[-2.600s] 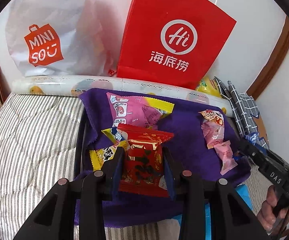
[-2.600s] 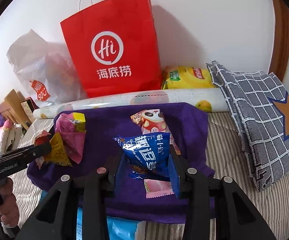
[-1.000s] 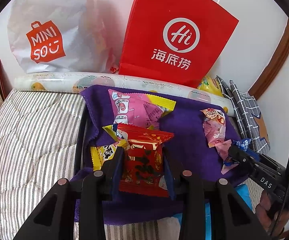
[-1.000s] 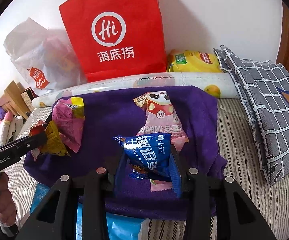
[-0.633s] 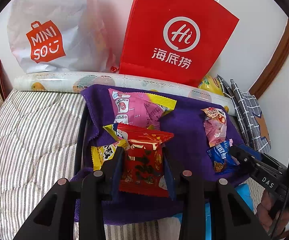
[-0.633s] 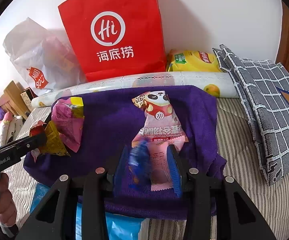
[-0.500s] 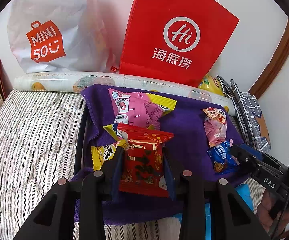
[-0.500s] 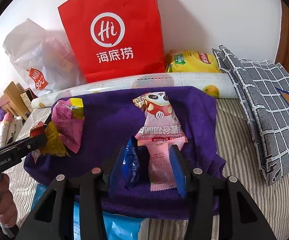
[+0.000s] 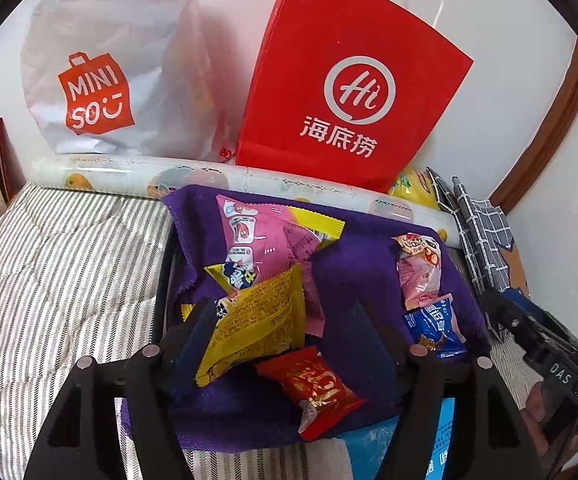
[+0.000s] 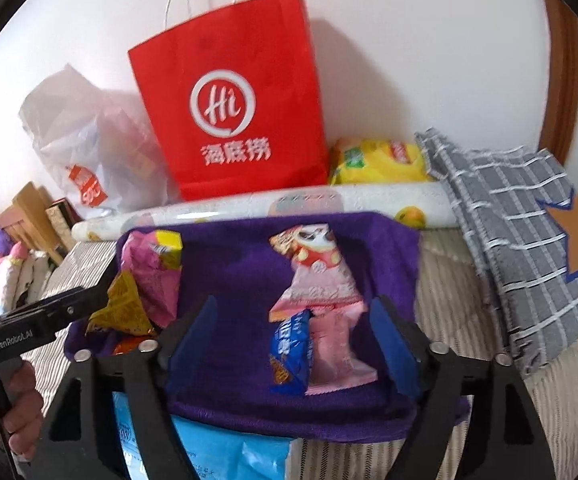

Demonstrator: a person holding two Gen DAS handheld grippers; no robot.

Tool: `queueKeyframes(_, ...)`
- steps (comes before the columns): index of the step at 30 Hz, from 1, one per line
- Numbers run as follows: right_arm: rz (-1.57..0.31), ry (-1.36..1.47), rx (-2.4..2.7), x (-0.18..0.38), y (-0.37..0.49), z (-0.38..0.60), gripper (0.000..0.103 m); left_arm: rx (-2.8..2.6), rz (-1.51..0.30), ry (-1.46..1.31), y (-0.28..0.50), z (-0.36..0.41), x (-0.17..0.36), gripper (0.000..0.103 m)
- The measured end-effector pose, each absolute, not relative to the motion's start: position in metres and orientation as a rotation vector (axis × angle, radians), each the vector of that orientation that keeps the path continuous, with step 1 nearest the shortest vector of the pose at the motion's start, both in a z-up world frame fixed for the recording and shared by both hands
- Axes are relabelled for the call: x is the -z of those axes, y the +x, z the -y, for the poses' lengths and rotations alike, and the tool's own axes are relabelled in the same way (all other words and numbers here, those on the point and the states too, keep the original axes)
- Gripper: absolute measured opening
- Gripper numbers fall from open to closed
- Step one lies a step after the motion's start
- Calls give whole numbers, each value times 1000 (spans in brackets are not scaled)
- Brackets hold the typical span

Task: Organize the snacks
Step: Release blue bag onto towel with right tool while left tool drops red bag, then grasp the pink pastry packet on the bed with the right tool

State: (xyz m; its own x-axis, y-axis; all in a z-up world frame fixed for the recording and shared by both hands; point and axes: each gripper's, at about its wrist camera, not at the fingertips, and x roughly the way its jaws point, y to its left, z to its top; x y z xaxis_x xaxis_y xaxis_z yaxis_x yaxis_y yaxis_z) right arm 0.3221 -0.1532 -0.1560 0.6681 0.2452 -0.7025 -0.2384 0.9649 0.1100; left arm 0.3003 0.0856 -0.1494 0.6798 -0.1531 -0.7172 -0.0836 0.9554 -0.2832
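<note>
Both views look down on a purple towel [image 9: 353,272] with snack packets on it. My left gripper [image 9: 285,320] has its jaws opening. A red packet [image 9: 313,384] lies loose on the towel just below them. A yellow packet [image 9: 257,328] leans on the left finger, and a large pink packet [image 9: 265,240] lies behind it. My right gripper [image 10: 293,332] is opening too. A blue packet [image 10: 289,352] rests free between its jaws on two pink packets [image 10: 321,292]. The left gripper [image 10: 101,292] also shows at the right wrist view's left edge.
A red paper bag [image 9: 353,80] and a white plastic bag [image 9: 97,60] stand against the wall behind a patterned roll [image 9: 109,172]. A yellow chip bag [image 10: 377,160] and grey checked cloth [image 10: 509,220] lie at the right. A blue pack [image 10: 217,456] sticks out under the towel. Striped bedding [image 9: 69,280] spreads left.
Both pairs of jaws have opened. The red packet dropped from the left gripper onto the towel and the yellow packet tipped up. The blue packet left the right gripper, which rose slightly.
</note>
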Motion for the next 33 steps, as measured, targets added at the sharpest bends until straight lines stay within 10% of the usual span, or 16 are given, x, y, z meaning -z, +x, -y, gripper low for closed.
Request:
queueKeyframes(21,-803,24,-186,156,257,208,85,14,-751,-300,293,-89,133,81)
queueKeyframes(33,-996,2,-188,213,228,227,50,36,-761,-309,292,-87,132,81)
